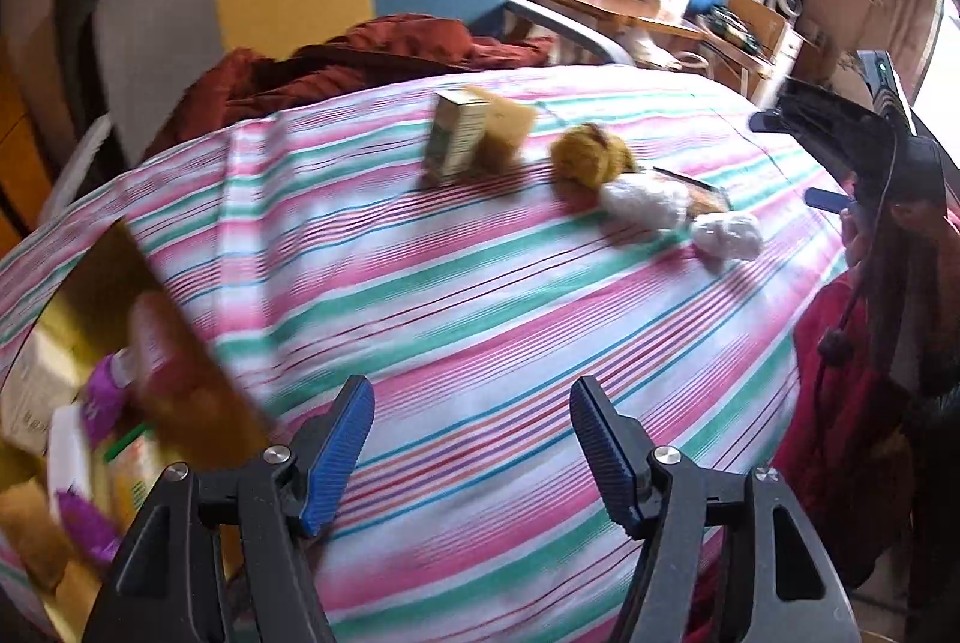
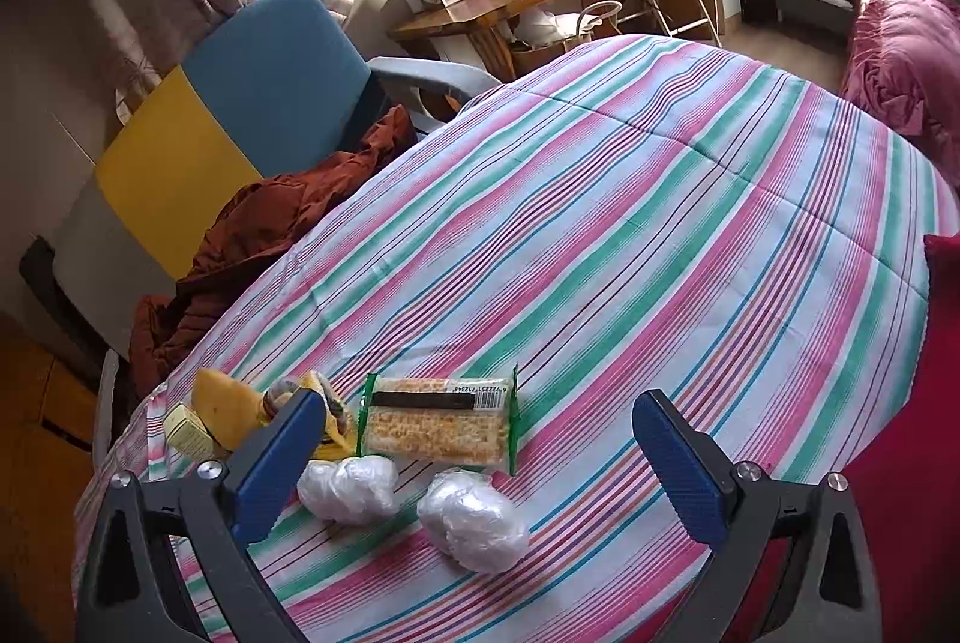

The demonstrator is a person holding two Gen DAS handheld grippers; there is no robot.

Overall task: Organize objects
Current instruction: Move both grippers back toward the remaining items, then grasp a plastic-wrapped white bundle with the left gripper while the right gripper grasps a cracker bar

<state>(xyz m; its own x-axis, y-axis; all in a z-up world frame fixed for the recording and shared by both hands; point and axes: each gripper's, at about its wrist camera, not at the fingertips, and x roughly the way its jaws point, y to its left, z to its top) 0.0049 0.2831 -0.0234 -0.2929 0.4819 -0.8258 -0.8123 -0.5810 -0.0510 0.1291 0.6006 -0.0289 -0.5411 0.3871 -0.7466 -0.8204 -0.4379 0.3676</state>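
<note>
Right gripper (image 2: 480, 469), jaws wide apart and empty, poised over two plastic-wrapped bundles (image 2: 471, 520) just ahead of its fingertips, with the cracker packet (image 2: 441, 424) beyond. Left gripper (image 1: 472, 439), likewise spread and holding nothing, has the cardboard box (image 1: 90, 331) to its left. For a clean pick, the nearer bundle probably wants centring between the pads before closing.

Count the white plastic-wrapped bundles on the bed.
2: left bundle sits by the right gripper's left finger; right bundle lies beside it, below the cracker pack. None appear hidden.

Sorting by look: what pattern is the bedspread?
The bedspread has pink, green and white stripes with thin dark lines, clearest in the right wrist view.
</note>
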